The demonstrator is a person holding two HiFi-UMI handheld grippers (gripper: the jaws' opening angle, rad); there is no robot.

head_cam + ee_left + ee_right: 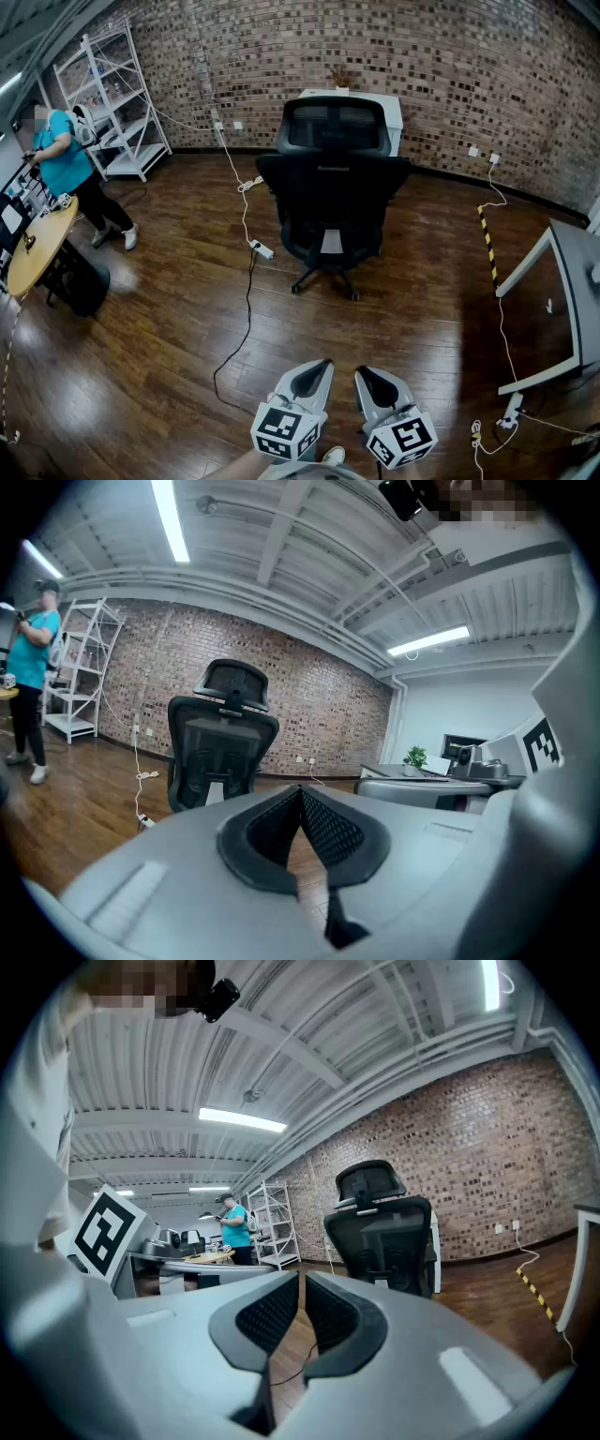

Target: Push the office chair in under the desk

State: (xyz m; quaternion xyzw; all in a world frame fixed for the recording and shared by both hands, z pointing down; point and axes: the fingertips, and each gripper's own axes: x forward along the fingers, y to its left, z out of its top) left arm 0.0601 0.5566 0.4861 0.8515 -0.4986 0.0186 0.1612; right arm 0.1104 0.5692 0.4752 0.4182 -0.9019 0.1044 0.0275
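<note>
A black mesh-back office chair (333, 187) stands on the wooden floor in the middle of the room, its back turned toward me, in front of a white desk (394, 108) against the brick wall. The chair also shows in the left gripper view (217, 738) and in the right gripper view (382, 1227). My left gripper (321, 367) and right gripper (366, 375) hover side by side low in the head view, well short of the chair. Both are shut with nothing between their jaws.
A white power strip (262, 249) with cables lies on the floor left of the chair. A grey desk (574, 291) stands at the right edge. A person in a teal shirt (66, 164) stands by a round wooden table (39, 246) at the left. White shelving (112, 103) fills the back left corner.
</note>
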